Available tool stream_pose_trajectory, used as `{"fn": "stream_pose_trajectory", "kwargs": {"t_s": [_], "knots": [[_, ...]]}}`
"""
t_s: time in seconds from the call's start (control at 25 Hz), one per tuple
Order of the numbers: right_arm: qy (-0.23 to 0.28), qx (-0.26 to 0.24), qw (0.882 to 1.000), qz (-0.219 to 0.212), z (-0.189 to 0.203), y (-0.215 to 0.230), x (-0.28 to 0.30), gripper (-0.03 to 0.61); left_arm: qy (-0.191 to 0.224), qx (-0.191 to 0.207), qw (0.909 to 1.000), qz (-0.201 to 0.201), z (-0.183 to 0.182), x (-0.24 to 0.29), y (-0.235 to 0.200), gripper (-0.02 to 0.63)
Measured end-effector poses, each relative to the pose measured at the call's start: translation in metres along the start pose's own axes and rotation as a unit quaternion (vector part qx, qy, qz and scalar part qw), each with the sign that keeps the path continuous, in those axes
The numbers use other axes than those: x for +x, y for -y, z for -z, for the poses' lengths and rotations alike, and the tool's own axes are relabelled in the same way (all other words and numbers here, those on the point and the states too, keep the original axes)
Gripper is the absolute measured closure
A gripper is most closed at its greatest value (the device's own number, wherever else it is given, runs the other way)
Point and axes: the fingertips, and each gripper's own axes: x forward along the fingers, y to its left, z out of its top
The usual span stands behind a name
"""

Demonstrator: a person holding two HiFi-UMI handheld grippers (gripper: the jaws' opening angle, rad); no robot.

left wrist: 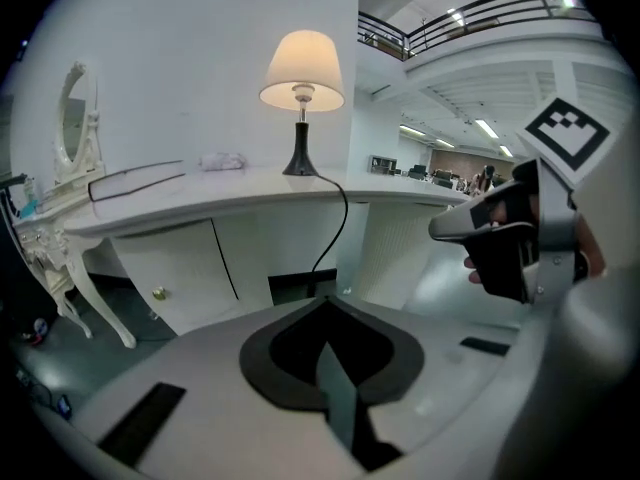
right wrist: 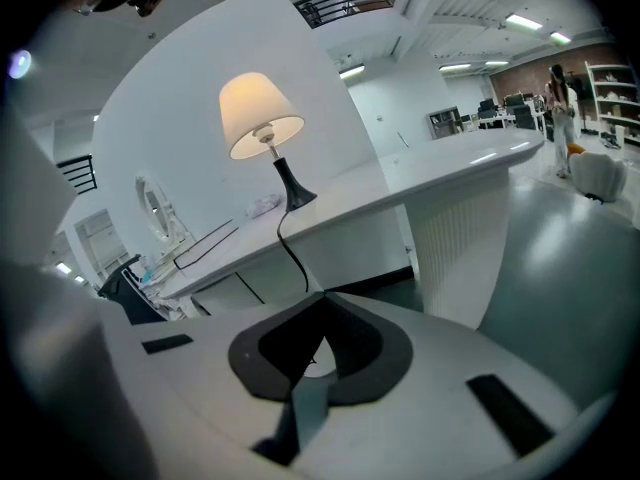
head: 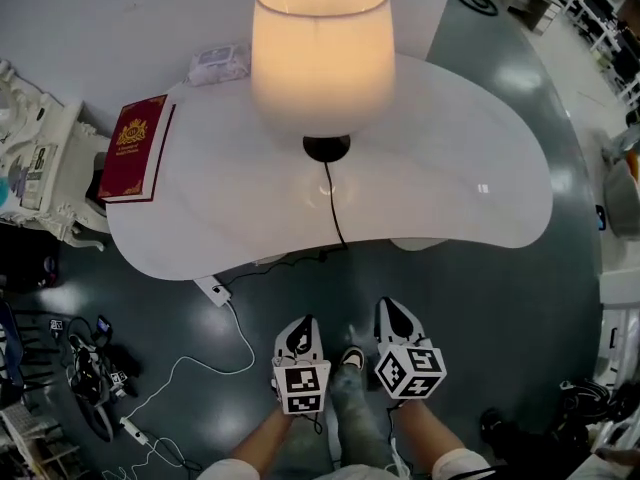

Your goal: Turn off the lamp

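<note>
The lamp stands lit at the middle of the white table, ahead of and above both grippers. It stands upright, with the shade over a slim stem and a black base. From the base a black cable runs straight toward the person, drops over the near edge of the table and turns toward a white socket block on the floor, ahead and to the left of the left gripper.

The left gripper and right gripper hang low, side by side and well short of the table. The fingers of the left are pressed together on nothing, and so are the right's fingers.

The left gripper lines up more directly with the base and cable, so it looks the likelier to reach. No switch can be made out.

No container is in play. A red book lies on the table, far to the left.
</note>
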Motion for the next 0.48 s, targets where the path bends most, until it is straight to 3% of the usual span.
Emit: {"fn": "stream_pose_trajectory", "kwargs": {"t_s": [0.48], "knots": [[-0.035, 0.027, 0.999, 0.008, 0.121, 0.055, 0.053, 0.58, 0.0, -0.06, 0.9982, -0.005, 0.095, 0.081, 0.003, 0.615]]}}
